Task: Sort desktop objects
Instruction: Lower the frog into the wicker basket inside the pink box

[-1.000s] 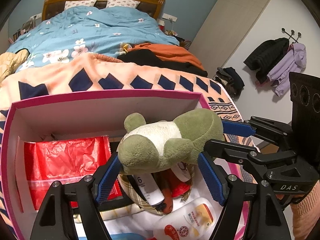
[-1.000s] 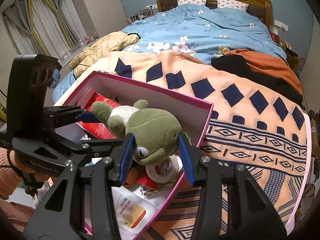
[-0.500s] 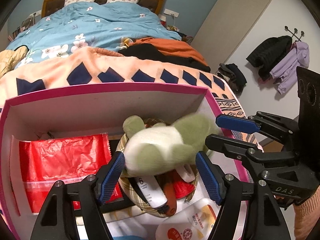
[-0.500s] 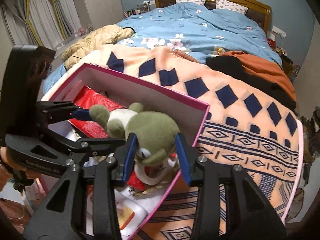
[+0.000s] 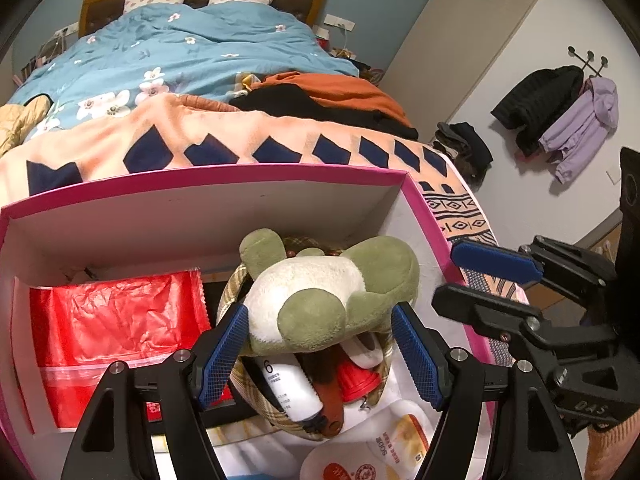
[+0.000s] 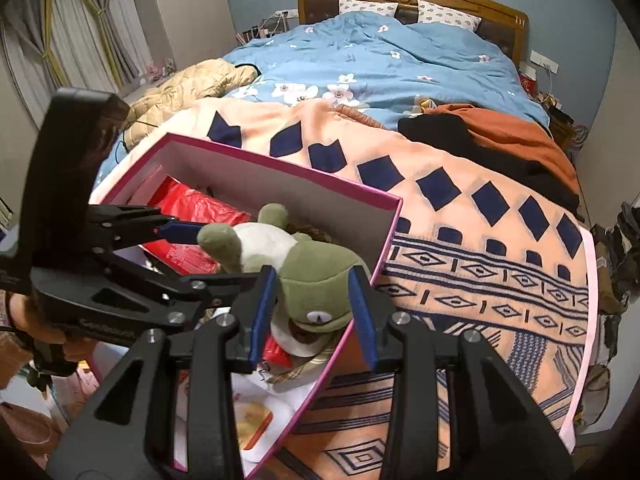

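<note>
Two grippers meet at one green-and-white plush frog (image 5: 332,300), which sits above the clutter at the right end of the pink-edged box (image 5: 200,178), over a plaid pouch (image 5: 236,288) stuffed with a white bottle (image 5: 288,388) and a red cap. Starting at the left, the left gripper (image 5: 320,354) has its blue pads either side of the frog's pale belly, jaws about half apart; the left pad seems to touch the plush, but whether it truly grips I cannot tell. Further right, the right gripper (image 6: 314,312) brackets the frog's green head with narrower jaws, pads against or just beside the fabric, and here too a firm hold is unclear. To do this step well, I judge the toy should be lowered until its weight rests on the things beneath, one gripper letting go first and the other steadying it, since soft plush can cling to the ribbed pads and roll off the heap. Left of the frog in the box lies a red plastic bag (image 5: 116,328). The box rests on a peach blanket (image 6: 460,248) with navy diamonds at the foot of a bed; beyond it lie a blue floral duvet (image 6: 380,56) and a wooden headboard, curtains hang at the far left, and coats (image 5: 560,112) hang on wall hooks to the right.
</note>
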`<state>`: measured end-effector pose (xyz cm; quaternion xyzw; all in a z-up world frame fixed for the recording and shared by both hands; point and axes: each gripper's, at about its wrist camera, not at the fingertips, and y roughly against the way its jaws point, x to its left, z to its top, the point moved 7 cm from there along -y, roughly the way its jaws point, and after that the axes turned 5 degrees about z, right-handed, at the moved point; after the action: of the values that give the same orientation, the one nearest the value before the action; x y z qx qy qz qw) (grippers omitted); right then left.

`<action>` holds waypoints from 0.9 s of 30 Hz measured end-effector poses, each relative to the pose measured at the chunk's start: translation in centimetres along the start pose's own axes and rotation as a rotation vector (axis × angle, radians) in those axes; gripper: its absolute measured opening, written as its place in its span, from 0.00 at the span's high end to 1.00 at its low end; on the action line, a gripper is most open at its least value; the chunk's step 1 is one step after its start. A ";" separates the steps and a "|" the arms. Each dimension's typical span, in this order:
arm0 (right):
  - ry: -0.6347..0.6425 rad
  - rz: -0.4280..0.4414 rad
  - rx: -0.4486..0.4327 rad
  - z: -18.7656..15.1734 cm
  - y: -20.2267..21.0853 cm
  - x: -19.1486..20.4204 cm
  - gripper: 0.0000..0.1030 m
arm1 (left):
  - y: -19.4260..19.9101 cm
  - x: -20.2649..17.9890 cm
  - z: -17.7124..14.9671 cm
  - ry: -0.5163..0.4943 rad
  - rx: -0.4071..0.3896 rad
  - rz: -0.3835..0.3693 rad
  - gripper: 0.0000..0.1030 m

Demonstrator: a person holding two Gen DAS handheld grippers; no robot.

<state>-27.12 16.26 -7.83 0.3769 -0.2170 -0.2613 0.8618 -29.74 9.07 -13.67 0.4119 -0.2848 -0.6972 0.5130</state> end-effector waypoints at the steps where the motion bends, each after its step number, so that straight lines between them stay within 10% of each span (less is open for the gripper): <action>1: -0.001 0.004 -0.002 -0.1 0.1 0.1 0.61 | 0.1 0.0 0.0 0.003 -0.002 -0.004 0.28; 27: -0.093 0.127 -0.101 -1.7 4.7 3.8 0.60 | 8.2 -1.2 -2.3 0.028 -0.154 0.044 0.18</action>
<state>-21.94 17.57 -4.61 0.3059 -0.2667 -0.2340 0.8835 -23.63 7.71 -7.80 0.3744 -0.2321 -0.6998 0.5624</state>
